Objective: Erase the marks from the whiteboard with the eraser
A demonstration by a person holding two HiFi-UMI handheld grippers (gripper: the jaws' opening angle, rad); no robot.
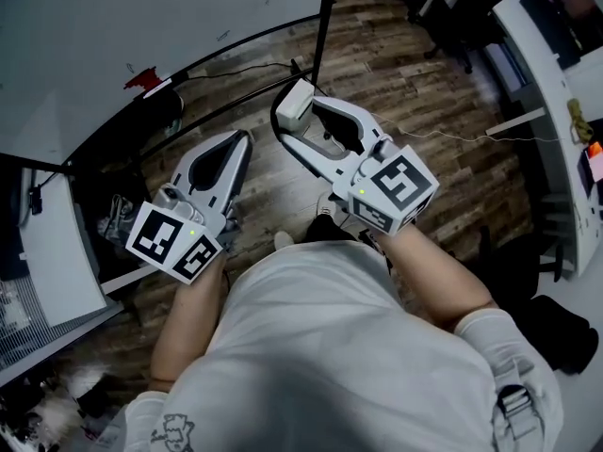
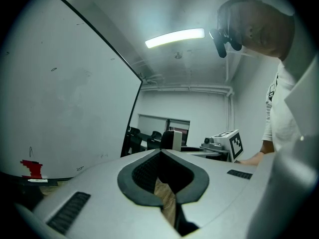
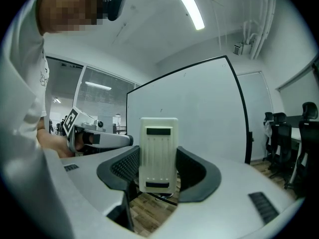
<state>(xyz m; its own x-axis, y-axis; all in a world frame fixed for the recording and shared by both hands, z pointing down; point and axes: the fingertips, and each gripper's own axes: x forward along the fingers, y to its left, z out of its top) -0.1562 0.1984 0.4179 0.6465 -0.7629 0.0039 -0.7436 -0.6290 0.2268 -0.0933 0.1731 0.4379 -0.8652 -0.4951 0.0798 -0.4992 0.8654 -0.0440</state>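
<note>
The whiteboard (image 1: 113,26) stands at the upper left of the head view, with a few small dark marks (image 1: 222,36) on it and a red item (image 1: 146,80) on its tray. My right gripper (image 1: 298,113) is shut on the cream eraser (image 1: 293,104), held over the wood floor short of the board. In the right gripper view the eraser (image 3: 158,153) stands upright between the pads, with the whiteboard (image 3: 199,113) behind it. My left gripper (image 1: 242,143) is shut with nothing in it. The left gripper view has the whiteboard (image 2: 65,83) at left, its jaws (image 2: 160,153) touching.
The board's black stand legs and a cable (image 1: 236,69) cross the wood floor (image 1: 396,73). Office chairs (image 1: 462,8) and a long desk (image 1: 542,83) stand at the right. A white tabletop (image 1: 57,252) and a wire rack lie at the left.
</note>
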